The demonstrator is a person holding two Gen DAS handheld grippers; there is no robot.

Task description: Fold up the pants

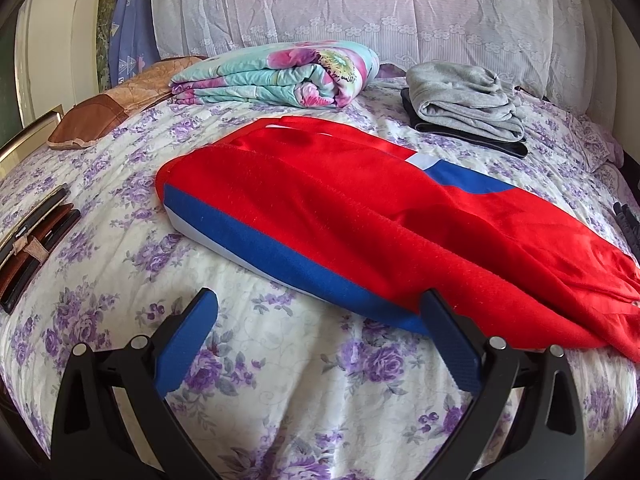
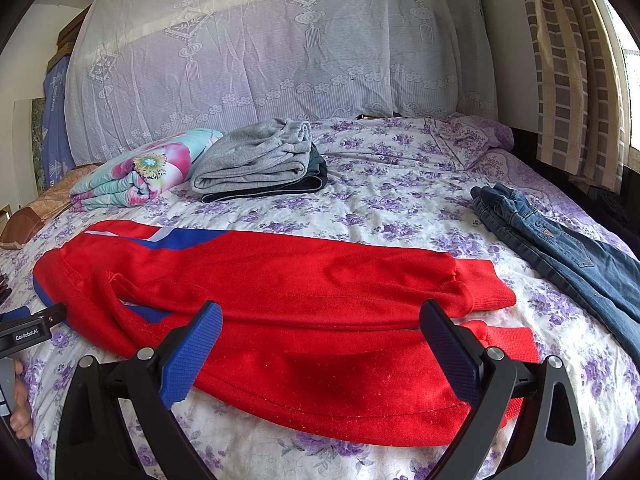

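Ahead of both grippers, red pants with blue side stripes lie flat across the bed, legs doubled lengthwise. Left gripper: fingers wide apart, holding nothing, hovering over the floral sheet just short of the pants' near edge; its right finger overlaps the blue stripe in view, contact unclear. Right gripper: also spread wide, empty, straddling the pants' near fold, cuffs just past its right finger. Left gripper body shows at the left edge of the right wrist view, by the pants' waist end. Beyond the pants: folded grey clothes stacked on a dark garment, a rolled floral quilt left of them. Jeans lie crumpled to the right of the right gripper, apart from the pants. Wallets and phones sit to the far left of the left gripper.
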